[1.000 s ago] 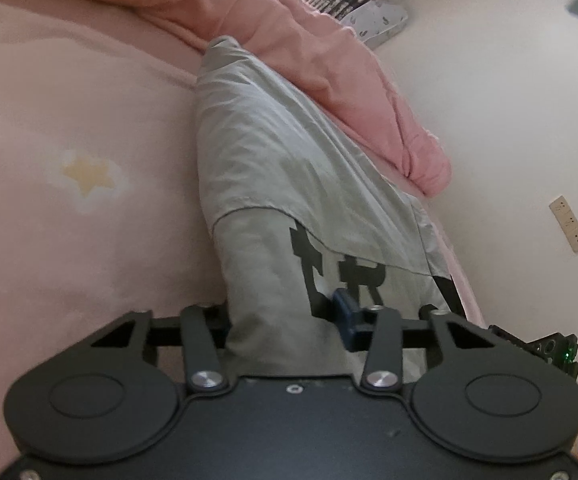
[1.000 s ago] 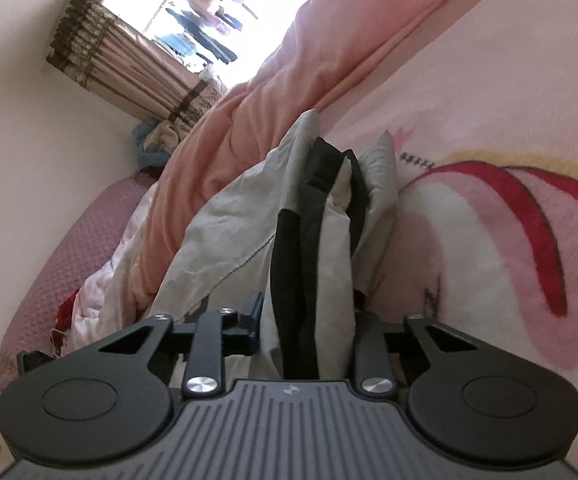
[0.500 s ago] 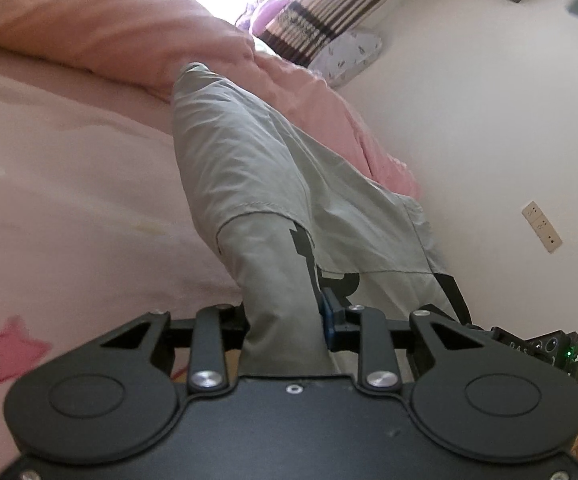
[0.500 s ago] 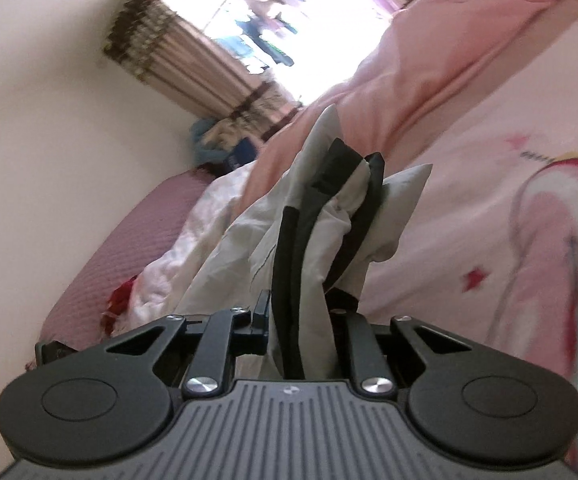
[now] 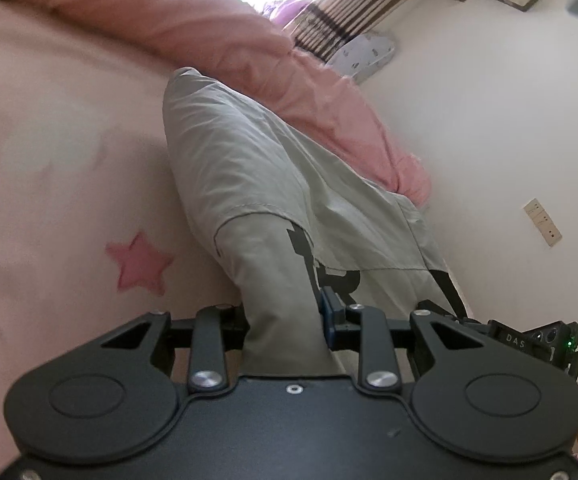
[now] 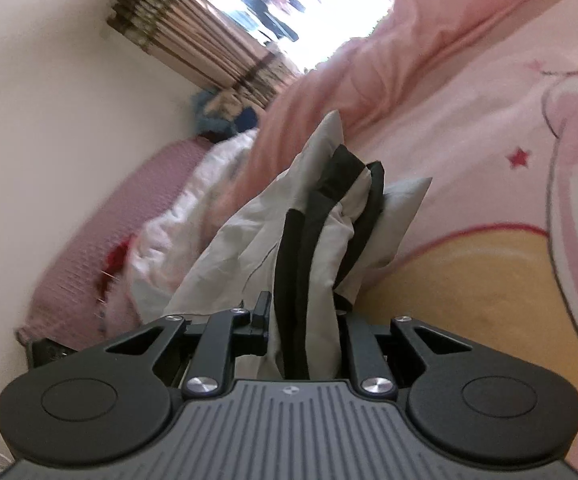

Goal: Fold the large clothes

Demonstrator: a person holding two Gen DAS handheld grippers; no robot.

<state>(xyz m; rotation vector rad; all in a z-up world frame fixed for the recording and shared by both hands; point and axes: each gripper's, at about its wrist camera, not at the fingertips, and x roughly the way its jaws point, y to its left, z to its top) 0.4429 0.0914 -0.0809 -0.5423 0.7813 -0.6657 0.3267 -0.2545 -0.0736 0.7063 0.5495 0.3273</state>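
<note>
A large grey garment (image 5: 257, 168) with black lettering and black trim is held up off a pink bed. My left gripper (image 5: 285, 320) is shut on one edge of it; the cloth stretches away from the jaws toward the pink duvet. In the right wrist view the same garment (image 6: 313, 232) bunches between the jaws, grey folds with black bands. My right gripper (image 6: 303, 320) is shut on that bunched edge. Both sets of fingertips are buried in cloth.
A pink bedsheet (image 5: 49, 184) with star prints lies below. A rolled pink duvet (image 5: 193, 36) runs along the far side. A white wall (image 5: 509, 128) with a socket stands to the right. A purple headboard (image 6: 101, 240) and white cloth (image 6: 177, 220) lie left.
Both grippers have moved with the garment over the bed; the sheet pattern under them has shifted. The grips have not changed.
</note>
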